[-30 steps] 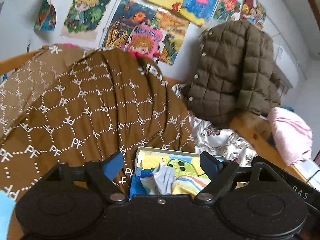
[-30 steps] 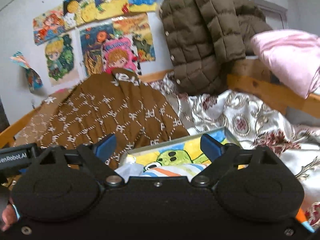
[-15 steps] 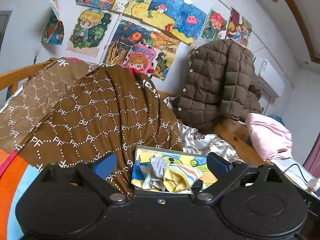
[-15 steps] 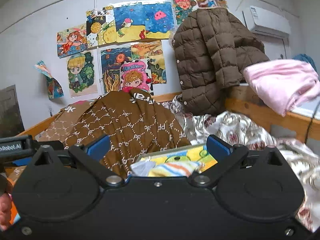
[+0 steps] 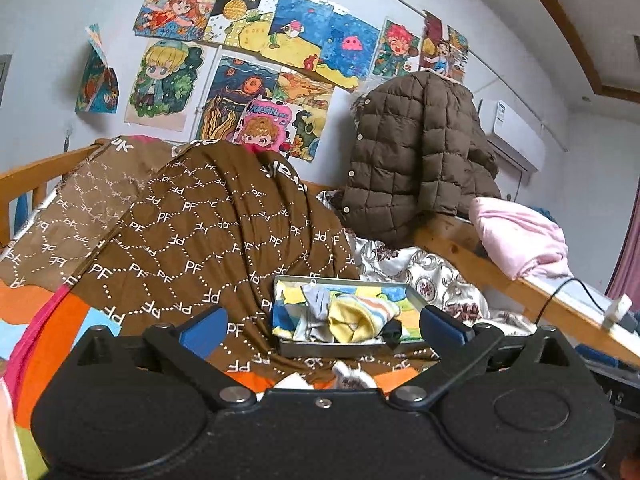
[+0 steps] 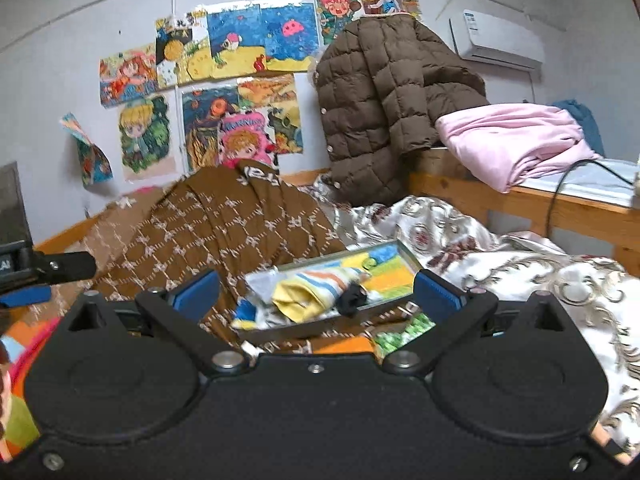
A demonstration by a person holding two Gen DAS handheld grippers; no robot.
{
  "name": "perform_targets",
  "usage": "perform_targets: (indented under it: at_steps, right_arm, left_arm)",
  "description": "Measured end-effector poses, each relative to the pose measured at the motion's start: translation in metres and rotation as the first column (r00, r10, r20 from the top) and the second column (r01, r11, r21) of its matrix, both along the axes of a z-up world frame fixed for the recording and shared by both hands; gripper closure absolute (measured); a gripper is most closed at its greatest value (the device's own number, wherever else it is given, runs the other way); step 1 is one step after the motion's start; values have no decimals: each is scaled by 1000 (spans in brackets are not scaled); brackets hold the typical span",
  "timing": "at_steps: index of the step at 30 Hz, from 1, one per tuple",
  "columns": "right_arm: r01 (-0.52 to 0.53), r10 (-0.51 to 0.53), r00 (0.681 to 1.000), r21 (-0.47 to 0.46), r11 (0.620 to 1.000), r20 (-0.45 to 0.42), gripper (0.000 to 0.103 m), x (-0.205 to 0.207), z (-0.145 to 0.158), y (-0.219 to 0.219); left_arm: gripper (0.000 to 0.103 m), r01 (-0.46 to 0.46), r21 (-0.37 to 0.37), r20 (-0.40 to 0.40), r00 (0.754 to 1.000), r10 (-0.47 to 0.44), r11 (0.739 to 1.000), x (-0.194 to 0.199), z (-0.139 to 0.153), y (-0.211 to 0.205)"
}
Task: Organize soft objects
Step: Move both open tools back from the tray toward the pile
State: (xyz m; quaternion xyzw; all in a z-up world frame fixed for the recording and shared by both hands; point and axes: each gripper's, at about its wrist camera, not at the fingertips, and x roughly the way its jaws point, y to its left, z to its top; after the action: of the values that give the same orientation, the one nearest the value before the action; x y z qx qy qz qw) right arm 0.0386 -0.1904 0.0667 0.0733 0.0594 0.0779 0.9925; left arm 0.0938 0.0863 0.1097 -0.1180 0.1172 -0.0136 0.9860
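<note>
Bedroom scene, both wrist views. Left tool (image 5: 322, 326) is released, its blue pads spread wide and holding nothing; right tool (image 6: 316, 294) is likewise spread and empty. At far left of the right wrist view, part of the left tool (image 6: 24, 280) shows. Brown blanket (image 5: 208, 240), printed with repeating white "PF" letters in a dotted lattice, drapes over the bed to the left. Just right of it a shallow metal tray (image 5: 340, 350) lies on the bed, ahead of and between the pads of each tool, apart from them. In the tray lie soft items: a grey sock (image 5: 316, 304), a yellow striped sock (image 5: 360, 316) and a small black piece (image 5: 390, 328). Two small white items (image 5: 352, 378) lie on the bed between tray and left tool. Wall drawings (image 5: 264, 76) hang behind; other lettering is unreadable. Brown quilted jacket (image 5: 416, 152) and pink cloth (image 5: 520, 240) rest on the wooden rail at right.
</note>
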Motion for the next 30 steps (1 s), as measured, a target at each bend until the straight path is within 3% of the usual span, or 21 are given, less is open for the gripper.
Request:
perform_targets:
  at_steps: [8, 12, 24, 30]
  right_arm:
    - [14, -16, 1000, -67, 998, -24, 1, -20, -11, 17]
    - [14, -17, 1000, -101, 995, -23, 1, -27, -12, 26]
    - [30, -38, 997, -118, 993, -66, 1, -28, -18, 15]
    - [45, -61, 991, -134, 990, -117, 1, -30, -24, 16]
  left_arm:
    - [1, -1, 22, -18, 1000, 1, 1000, -27, -32, -1]
    - [1, 6, 105, -55, 999, 0, 994, -31, -43, -10]
    - [1, -49, 149, -109, 992, 65, 988, -34, -55, -12]
    - [1, -57, 190, -178, 980, 92, 980, -33, -61, -13]
